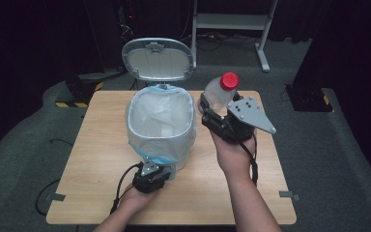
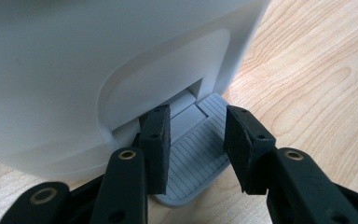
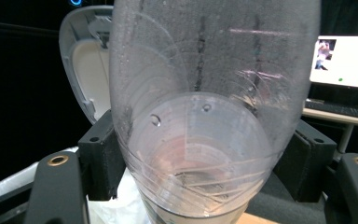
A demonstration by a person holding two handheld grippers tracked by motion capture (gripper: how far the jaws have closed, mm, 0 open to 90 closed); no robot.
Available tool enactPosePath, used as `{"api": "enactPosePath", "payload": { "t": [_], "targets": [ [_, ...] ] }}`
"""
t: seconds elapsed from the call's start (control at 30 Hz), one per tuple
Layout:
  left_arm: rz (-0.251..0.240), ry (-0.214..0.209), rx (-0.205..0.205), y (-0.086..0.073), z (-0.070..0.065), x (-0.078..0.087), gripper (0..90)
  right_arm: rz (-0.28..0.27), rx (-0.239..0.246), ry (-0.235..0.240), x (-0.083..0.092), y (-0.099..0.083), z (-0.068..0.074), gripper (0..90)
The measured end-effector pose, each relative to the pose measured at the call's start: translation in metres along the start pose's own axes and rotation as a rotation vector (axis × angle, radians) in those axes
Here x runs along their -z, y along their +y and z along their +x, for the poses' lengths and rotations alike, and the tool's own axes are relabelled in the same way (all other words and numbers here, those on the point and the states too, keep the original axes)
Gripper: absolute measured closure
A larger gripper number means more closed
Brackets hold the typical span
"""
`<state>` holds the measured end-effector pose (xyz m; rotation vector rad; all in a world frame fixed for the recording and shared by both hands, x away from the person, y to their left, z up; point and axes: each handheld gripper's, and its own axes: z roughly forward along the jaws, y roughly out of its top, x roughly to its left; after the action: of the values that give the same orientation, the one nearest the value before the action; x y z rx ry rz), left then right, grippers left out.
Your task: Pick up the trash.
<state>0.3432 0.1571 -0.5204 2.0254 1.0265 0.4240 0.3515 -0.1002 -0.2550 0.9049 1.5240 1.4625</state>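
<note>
High view: right gripper (image 1: pixel 221 112) holds a clear bottle (image 1: pixel 218 92) w/ red cap (image 1: pixel 229 80) just right of the open bin (image 1: pixel 161 126), lid (image 1: pixel 158 59) up; left gripper (image 1: pixel 150 180) low at bin's base. Left gripper view: jaws apart, straddling the grey pedal (image 2: pixel 193 154), pressing it by the look. If that slips off, lid likely drops before the drop-in. Right gripper view: jaws clamp bottle's rounded wall; wet, slick plastic could slide or tilt out short of the liner.

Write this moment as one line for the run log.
left gripper: open, jaws over bin pedal | right gripper: shut on clear bottle, red cap | bin: lid up, bag-lined
</note>
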Motion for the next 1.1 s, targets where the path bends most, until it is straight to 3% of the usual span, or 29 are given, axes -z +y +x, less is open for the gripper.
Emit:
{"api": "enactPosePath", "payload": {
  "t": [0.6, 0.93, 1.1],
  "targets": [
    [0.003, -0.001, -0.003, 0.0, 0.0, 0.0, 60.7, -0.002, -0.001, 0.121, -0.052, 0.013, 0.056, 27.3],
    [0.006, -0.008, -0.001, 0.0, 0.0, 0.0, 60.7, 0.042, -0.019, 0.156, -0.078, 0.009, 0.067, 27.0],
    [0.006, -0.007, -0.002, 0.0, 0.0, 0.0, 60.7, 0.095, -0.059, 0.173, -0.095, 0.002, 0.068, 26.9]
  ]
}}
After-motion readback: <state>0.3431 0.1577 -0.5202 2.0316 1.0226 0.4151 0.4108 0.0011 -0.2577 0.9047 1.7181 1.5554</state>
